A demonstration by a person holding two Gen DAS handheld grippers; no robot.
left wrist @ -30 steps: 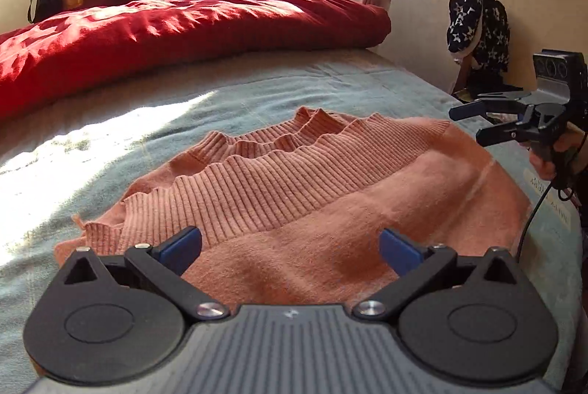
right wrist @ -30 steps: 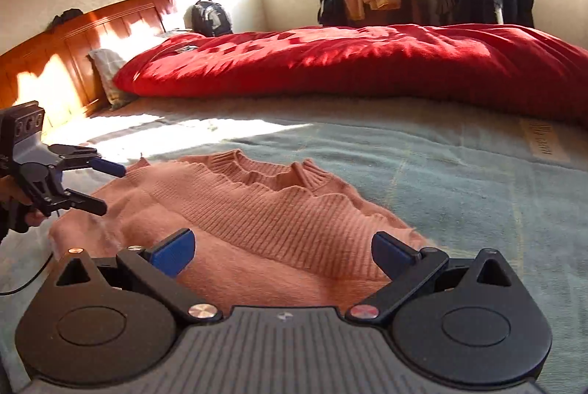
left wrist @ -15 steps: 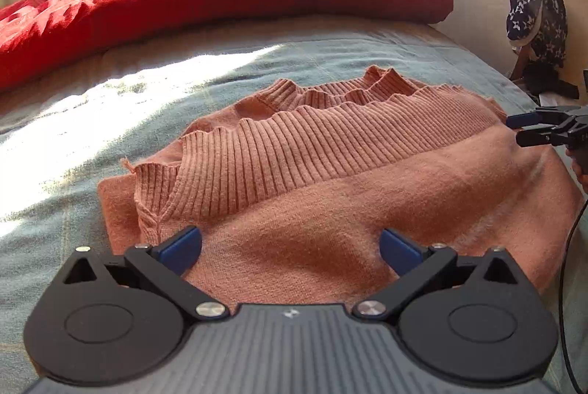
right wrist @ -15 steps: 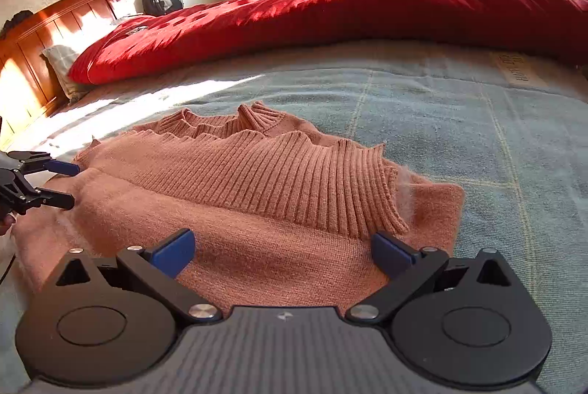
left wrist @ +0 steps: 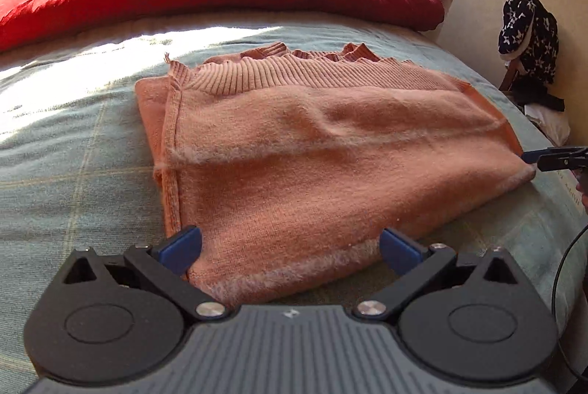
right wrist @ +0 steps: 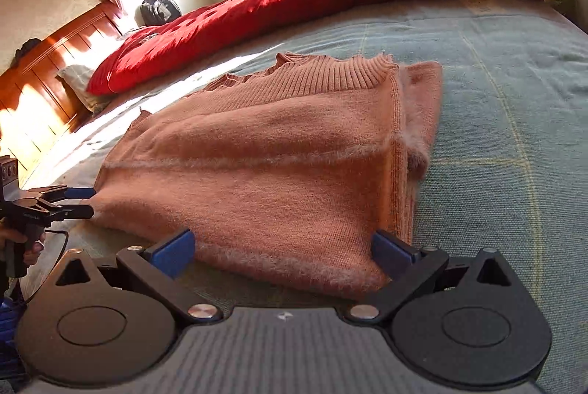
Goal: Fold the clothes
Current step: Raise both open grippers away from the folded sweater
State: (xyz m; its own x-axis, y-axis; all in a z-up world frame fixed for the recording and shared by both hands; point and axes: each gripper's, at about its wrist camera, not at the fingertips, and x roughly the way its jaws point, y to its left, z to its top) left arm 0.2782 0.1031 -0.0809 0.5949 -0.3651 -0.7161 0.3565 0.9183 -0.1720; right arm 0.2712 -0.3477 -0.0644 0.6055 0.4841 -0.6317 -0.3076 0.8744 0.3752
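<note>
One salmon-pink sweater [left wrist: 323, 151], folded flat, ribbed hem farthest away.

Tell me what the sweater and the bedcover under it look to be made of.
Sweater: soft knit, likely wool or a fuzzy blend; ribbed bands at the far edge, pale fluff along folds and the near edge. Bedcover: flat woven cloth, perhaps cotton; matte blue-grey with faint check lines, no pile.

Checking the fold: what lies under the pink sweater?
The pink sweater rests on the blue-green bedsheet; its own lower layer pokes out along one side. Anything beneath its middle is covered.
</note>
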